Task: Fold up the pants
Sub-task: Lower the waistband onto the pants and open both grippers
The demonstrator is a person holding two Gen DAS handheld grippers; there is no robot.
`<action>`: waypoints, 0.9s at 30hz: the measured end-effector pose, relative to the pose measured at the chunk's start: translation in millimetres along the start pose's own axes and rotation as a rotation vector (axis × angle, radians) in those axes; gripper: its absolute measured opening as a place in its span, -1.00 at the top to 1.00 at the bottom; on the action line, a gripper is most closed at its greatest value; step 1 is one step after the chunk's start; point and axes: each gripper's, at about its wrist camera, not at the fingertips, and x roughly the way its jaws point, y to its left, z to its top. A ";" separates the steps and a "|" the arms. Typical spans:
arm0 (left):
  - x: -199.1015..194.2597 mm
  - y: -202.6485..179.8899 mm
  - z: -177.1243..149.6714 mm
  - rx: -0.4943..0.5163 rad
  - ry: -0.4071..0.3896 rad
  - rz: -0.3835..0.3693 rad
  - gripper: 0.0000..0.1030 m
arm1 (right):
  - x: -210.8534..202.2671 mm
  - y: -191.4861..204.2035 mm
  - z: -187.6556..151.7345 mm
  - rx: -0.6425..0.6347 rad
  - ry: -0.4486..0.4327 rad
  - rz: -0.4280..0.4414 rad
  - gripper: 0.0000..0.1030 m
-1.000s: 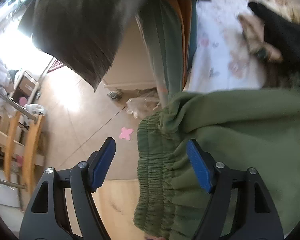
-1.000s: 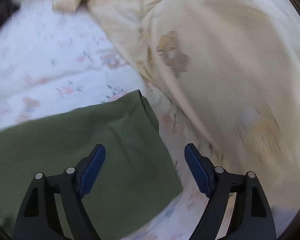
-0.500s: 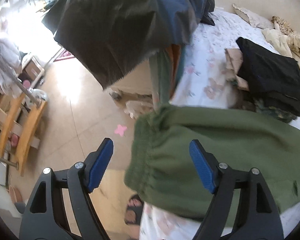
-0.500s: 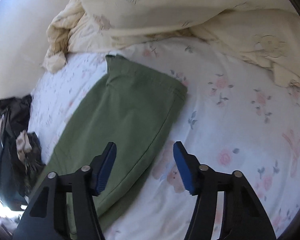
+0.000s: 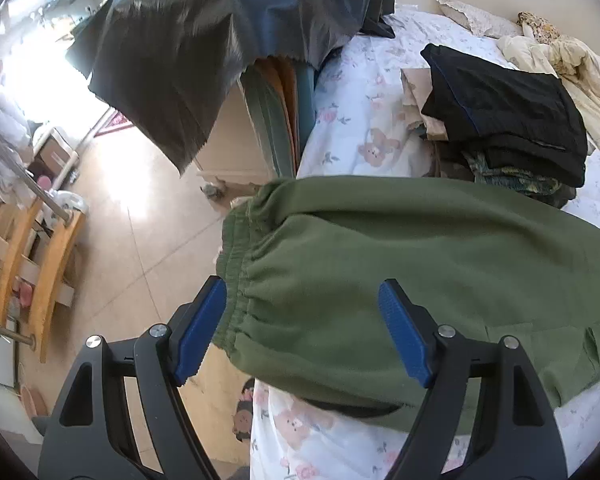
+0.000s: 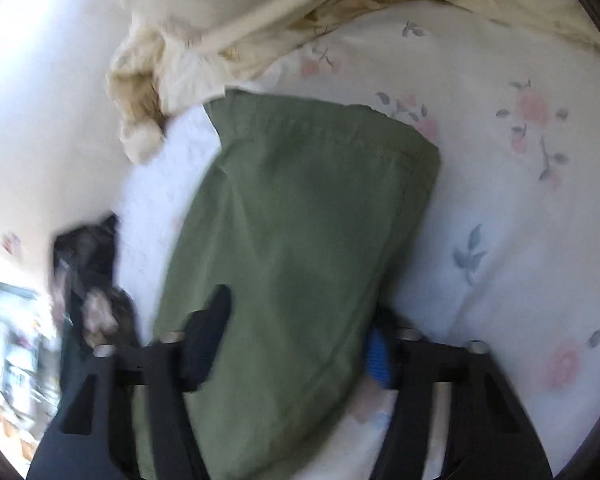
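The green pants (image 5: 400, 264) lay across the bed (image 5: 364, 136), the gathered elastic waistband (image 5: 236, 264) hanging at the bed's edge over the floor (image 5: 140, 216), the hemmed leg end (image 6: 324, 148) flat on the flower-printed sheet (image 6: 500, 184) near a crumpled cream quilt (image 6: 228, 20). The cloth looked soft and fleecy, with a stitched hem and puckered waist. The left gripper (image 5: 300, 328) hovered over the waistband, its ribbed blue pads spread wide and not pressing the cloth. The right gripper (image 6: 296, 340) had just been closing, the pant leg between its pads; whether they pinched it could not be told through the blur. A folded stack of dark clothes (image 5: 504, 116) sat further up the bed, and a shiny dark sheet (image 5: 204, 52) draped beside it.
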 end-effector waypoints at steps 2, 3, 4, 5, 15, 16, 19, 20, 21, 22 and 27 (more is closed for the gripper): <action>-0.7 -3.9 1.0 0.011 -0.006 -0.007 -0.47 | 2.0 -1.9 -2.0 0.002 0.043 0.016 0.88; -1.7 -5.6 0.8 0.017 -0.008 -0.009 -0.47 | -0.7 -3.5 -2.9 0.001 0.042 0.005 0.89; -3.5 -6.7 0.5 0.024 -0.013 -0.012 -0.47 | -9.3 0.2 -3.7 -0.021 0.009 -0.010 0.91; -4.6 -7.9 0.8 0.029 -0.017 -0.016 -0.47 | -17.0 5.2 -4.1 -0.040 -0.022 -0.022 0.93; -9.3 5.0 3.0 0.021 -0.037 -0.007 -0.47 | -61.9 -13.4 -15.1 0.055 -0.192 -0.389 0.84; -9.7 8.4 3.0 0.015 -0.041 0.002 -0.47 | -61.9 -12.0 -14.6 0.029 -0.188 -0.407 0.83; -8.3 23.8 4.2 -0.025 -0.032 0.031 -0.47 | -68.6 16.7 -17.0 -0.101 -0.257 -0.574 0.82; -7.1 30.8 4.5 -0.055 -0.023 0.035 -0.47 | -76.1 26.7 -20.0 -0.134 -0.308 -0.621 0.82; -5.6 36.5 4.0 -0.081 -0.012 0.028 -0.47 | -85.1 35.8 -22.7 -0.152 -0.363 -0.655 0.81; -3.7 41.9 4.1 -0.108 0.001 0.012 -0.47 | -93.3 45.2 -25.0 -0.148 -0.405 -0.679 0.70; 0.0 47.0 3.5 -0.130 0.026 -0.021 -0.47 | -86.6 76.9 -38.3 -0.201 -0.285 -0.528 0.58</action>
